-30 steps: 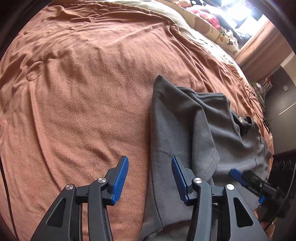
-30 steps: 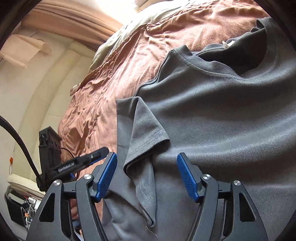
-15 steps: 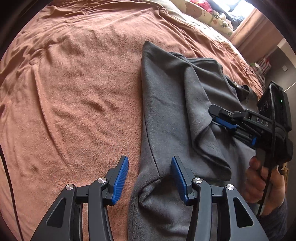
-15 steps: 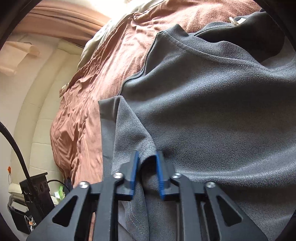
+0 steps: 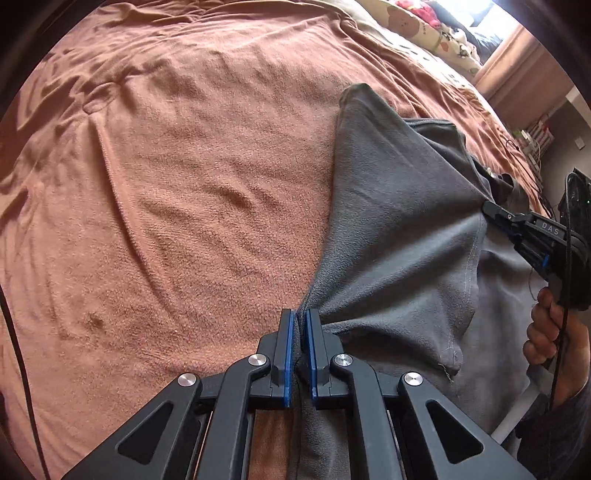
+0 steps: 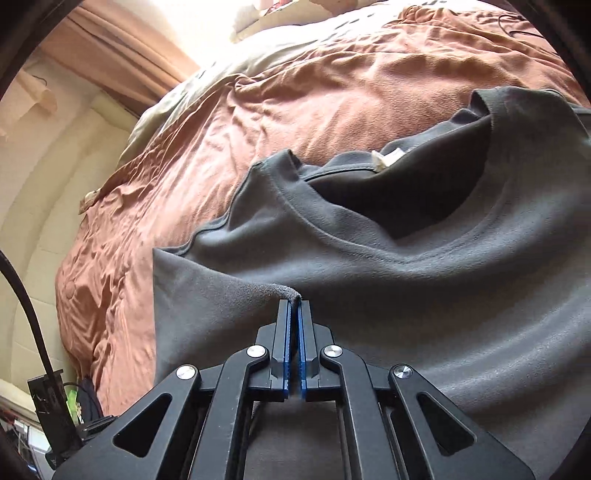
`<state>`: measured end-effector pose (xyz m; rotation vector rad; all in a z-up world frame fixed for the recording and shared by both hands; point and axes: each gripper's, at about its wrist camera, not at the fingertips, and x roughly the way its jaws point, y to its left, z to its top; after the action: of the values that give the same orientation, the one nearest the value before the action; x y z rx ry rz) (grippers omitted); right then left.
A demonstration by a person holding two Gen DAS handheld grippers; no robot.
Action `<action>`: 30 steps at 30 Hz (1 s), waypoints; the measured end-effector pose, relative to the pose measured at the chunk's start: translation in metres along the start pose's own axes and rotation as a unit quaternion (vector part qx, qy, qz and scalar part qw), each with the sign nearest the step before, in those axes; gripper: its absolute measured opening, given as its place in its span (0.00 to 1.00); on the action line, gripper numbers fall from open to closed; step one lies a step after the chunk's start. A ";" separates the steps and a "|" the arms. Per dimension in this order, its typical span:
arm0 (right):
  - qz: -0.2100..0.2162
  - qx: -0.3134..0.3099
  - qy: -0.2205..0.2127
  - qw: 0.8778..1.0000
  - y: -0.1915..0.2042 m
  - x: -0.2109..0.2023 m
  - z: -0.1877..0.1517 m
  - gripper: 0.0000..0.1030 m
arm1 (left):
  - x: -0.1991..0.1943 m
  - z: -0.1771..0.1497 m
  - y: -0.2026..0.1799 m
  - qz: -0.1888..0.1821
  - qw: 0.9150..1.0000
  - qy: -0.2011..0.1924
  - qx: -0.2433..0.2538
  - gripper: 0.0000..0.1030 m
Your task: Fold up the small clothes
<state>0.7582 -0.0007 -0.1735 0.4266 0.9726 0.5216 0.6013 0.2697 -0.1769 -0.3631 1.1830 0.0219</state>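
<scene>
A small dark grey T-shirt (image 5: 399, 236) lies on a rust-brown blanket (image 5: 184, 184). My left gripper (image 5: 299, 317) is shut on the shirt's left side edge, and the cloth pulls into folds from the pinch. My right gripper (image 6: 294, 306) is shut on the folded sleeve edge of the same T-shirt (image 6: 406, 295) and lifts it into a ridge. The neck opening with a white label (image 6: 388, 157) lies beyond it. The right gripper also shows in the left wrist view (image 5: 491, 210), held by a hand (image 5: 554, 332).
The brown blanket (image 6: 295, 92) covers the bed all around the shirt. Patterned pillows (image 5: 424, 26) lie at the far end. A curtain (image 6: 122, 48) and a pale wall are beyond the bed. A black cable (image 6: 26, 306) hangs at the left.
My left gripper has closed on the shirt's side edge; it was open half a second ago. My right gripper, shut on the sleeve, has lifted the cloth and stretched it taut.
</scene>
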 end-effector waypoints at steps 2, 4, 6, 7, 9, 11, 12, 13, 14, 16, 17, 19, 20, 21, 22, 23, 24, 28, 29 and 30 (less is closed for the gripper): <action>-0.020 0.000 -0.001 1.000 -0.001 -0.004 -0.002 0.01 | 0.000 0.000 0.001 -0.003 1.000 0.006 -0.003 0.09; -0.024 -0.001 0.000 1.000 0.004 -0.010 -0.005 0.02 | -0.004 -0.001 -0.001 -0.006 1.000 0.003 -0.002 0.13; -0.009 -0.019 -0.005 1.000 0.013 -0.020 -0.011 0.07 | -0.014 -0.004 0.000 -0.011 1.000 -0.008 0.001 0.19; 0.001 -0.032 -0.004 0.999 0.020 -0.023 -0.014 0.08 | -0.017 -0.004 0.000 -0.010 1.000 -0.013 0.000 0.23; 0.026 -0.053 0.005 0.998 0.029 -0.029 -0.023 0.12 | -0.022 -0.005 0.000 -0.010 1.000 -0.023 -0.005 0.37; 0.052 -0.072 0.012 0.996 0.041 -0.033 -0.032 0.12 | -0.026 -0.006 0.000 -0.010 0.999 -0.033 -0.007 0.38; 0.060 -0.081 0.014 0.995 0.046 -0.034 -0.036 0.12 | -0.029 -0.005 -0.002 -0.013 0.999 -0.038 -0.006 0.38; 0.069 -0.092 0.019 0.993 0.051 -0.034 -0.039 0.12 | -0.032 -0.003 -0.004 -0.017 0.999 -0.046 -0.005 0.38; 0.079 -0.100 0.023 0.992 0.055 -0.033 -0.042 0.12 | -0.034 -0.002 -0.006 -0.022 0.998 -0.054 -0.003 0.38; 0.089 -0.106 0.023 0.990 0.061 -0.029 -0.043 0.12 | -0.036 0.002 -0.013 -0.030 0.997 -0.065 0.003 0.37; 0.089 -0.109 0.018 0.990 0.063 -0.027 -0.041 0.12 | -0.036 0.004 -0.017 -0.033 0.997 -0.068 0.008 0.37; 0.085 -0.110 0.015 0.990 0.064 -0.018 -0.037 0.12 | -0.032 0.007 -0.029 -0.037 0.997 -0.071 0.021 0.34; 0.084 -0.107 0.021 0.990 0.063 -0.012 -0.035 0.12 | -0.029 0.009 -0.034 -0.041 0.997 -0.068 0.026 0.29; 0.085 -0.103 0.030 0.991 0.064 -0.003 -0.035 0.12 | -0.024 0.010 -0.039 -0.048 0.996 -0.062 0.028 0.25; 0.083 -0.100 0.037 0.991 0.063 0.004 -0.034 0.12 | -0.018 0.011 -0.041 -0.057 0.996 -0.056 0.027 0.23; 0.073 -0.098 0.045 0.991 0.060 0.012 -0.035 0.12 | -0.012 0.012 -0.044 -0.061 0.997 -0.049 0.026 0.19; 0.060 -0.093 0.053 0.992 0.058 0.021 -0.033 0.12 | -0.004 0.011 -0.046 -0.059 0.997 -0.041 0.026 0.17; 0.043 -0.082 0.074 0.993 0.042 0.022 -0.043 0.12 | 0.019 -0.003 -0.047 -0.068 0.998 -0.004 0.012 0.14; 0.044 -0.090 0.072 0.992 0.041 0.017 -0.046 0.12 | 0.021 -0.008 -0.048 -0.072 0.997 -0.001 0.013 0.14; 0.038 -0.097 0.070 0.992 0.042 0.012 -0.048 0.12 | 0.021 -0.012 -0.049 -0.071 0.997 -0.001 0.016 0.14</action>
<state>0.7130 0.0453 -0.1819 0.2556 1.0318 0.7160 0.6083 0.2167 -0.1865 -0.4176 1.1520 -0.1193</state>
